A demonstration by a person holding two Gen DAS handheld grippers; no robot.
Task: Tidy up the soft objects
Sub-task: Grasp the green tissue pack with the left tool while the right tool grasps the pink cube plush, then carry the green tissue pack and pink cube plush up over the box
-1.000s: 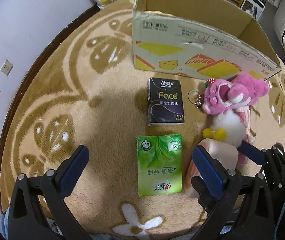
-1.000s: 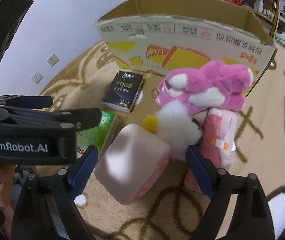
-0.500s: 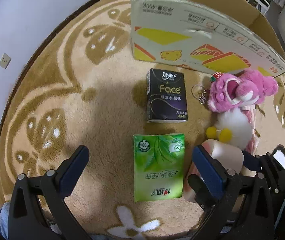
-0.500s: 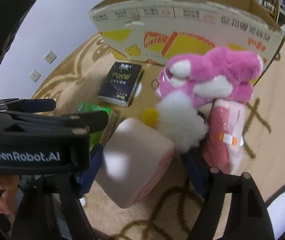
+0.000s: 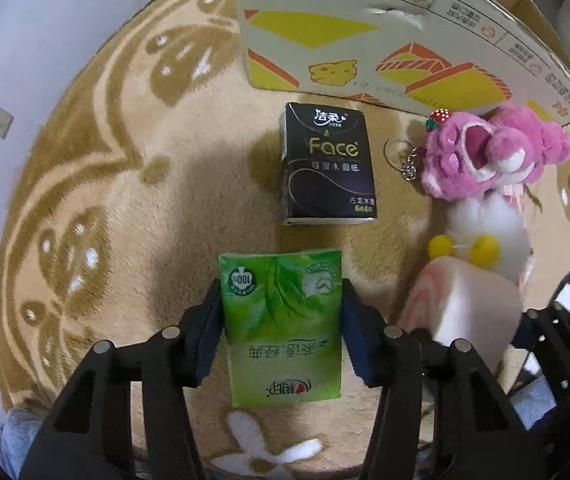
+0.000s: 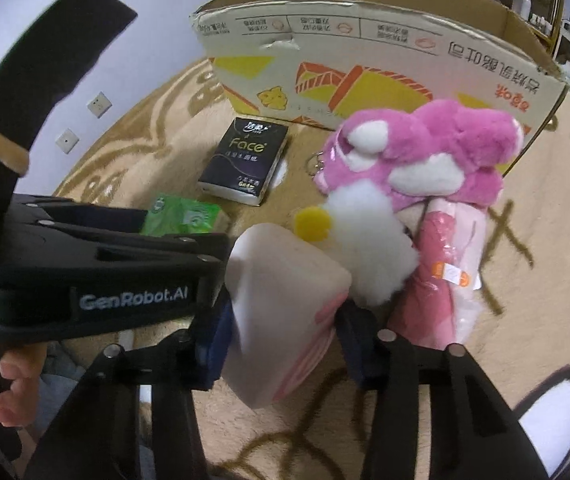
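Left gripper (image 5: 281,320) closes on the green tissue pack (image 5: 283,332), right gripper (image 6: 281,334) on the pink sponge block (image 6: 281,312); nothing visibly boxed, black pack (image 5: 327,170) and plush toys (image 5: 493,152) outside the cardboard box (image 5: 385,40).

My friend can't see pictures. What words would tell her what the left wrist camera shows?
A black two-fingered tool pinches a green tissue packet lying on a beige patterned rug. Beyond it lie a black tissue packet, a pink plush toy and a printed cardboard box, with a pale pink soft block to the right.
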